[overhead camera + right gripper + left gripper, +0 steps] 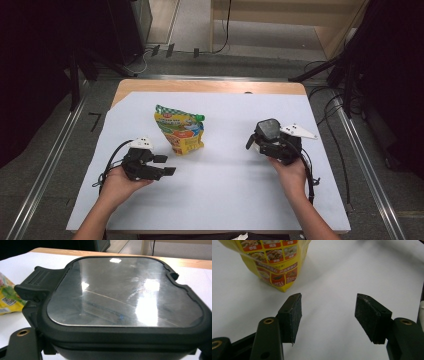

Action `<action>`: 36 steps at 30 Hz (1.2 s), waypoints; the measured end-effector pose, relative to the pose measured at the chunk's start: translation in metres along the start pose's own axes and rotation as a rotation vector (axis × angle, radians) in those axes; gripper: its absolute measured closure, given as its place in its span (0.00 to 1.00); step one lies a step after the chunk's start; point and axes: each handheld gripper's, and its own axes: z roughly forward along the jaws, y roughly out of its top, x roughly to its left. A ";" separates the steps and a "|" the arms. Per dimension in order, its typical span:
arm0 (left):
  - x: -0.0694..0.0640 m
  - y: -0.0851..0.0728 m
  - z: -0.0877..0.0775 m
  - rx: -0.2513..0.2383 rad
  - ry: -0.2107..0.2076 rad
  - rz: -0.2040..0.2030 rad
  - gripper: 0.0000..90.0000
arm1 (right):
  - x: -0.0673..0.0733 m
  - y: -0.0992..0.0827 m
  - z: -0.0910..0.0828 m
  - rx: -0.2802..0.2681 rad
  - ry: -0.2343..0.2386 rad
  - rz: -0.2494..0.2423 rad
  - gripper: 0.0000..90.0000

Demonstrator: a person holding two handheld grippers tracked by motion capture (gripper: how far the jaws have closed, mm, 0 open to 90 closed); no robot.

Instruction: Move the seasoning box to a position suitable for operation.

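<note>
Looking down from the high view, the counter (210,200) carries a white sheet with bare room in front and to the right; a yellow pouch (181,131) stands left of centre, the left tool (169,165) near its lower left, well inside the edges; the right tool (257,142) holds a dark lidded container (268,129) right of centre. In the left gripper view the left tool (328,315) is spread on nothing, the pouch (275,262) just beyond its left pad; white sheet lies between. In the right gripper view the container's glossy lid (125,292) sits close above the tool; the pouch (7,297) shows at the left edge, the counter's wooden rim (195,263) behind; the right tool seems pinched on the container.
</note>
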 end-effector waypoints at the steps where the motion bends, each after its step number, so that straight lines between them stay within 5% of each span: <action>1: 0.000 0.001 0.000 0.004 -0.005 0.002 0.44 | 0.001 0.000 -0.001 0.001 0.002 -0.002 0.18; 11: -0.004 0.009 0.006 0.019 -0.027 0.025 0.44 | 0.018 -0.006 -0.015 0.002 0.051 -0.021 0.18; 19: -0.013 0.016 0.016 0.030 -0.049 0.068 0.44 | 0.037 -0.017 -0.007 0.047 0.113 -0.046 0.18; 26: -0.013 0.016 0.016 0.034 -0.048 0.067 0.44 | 0.058 -0.024 0.001 0.070 0.182 -0.078 0.18; 36: -0.015 0.016 0.019 0.042 -0.048 0.074 0.44 | 0.077 -0.037 0.010 0.095 0.215 -0.154 0.18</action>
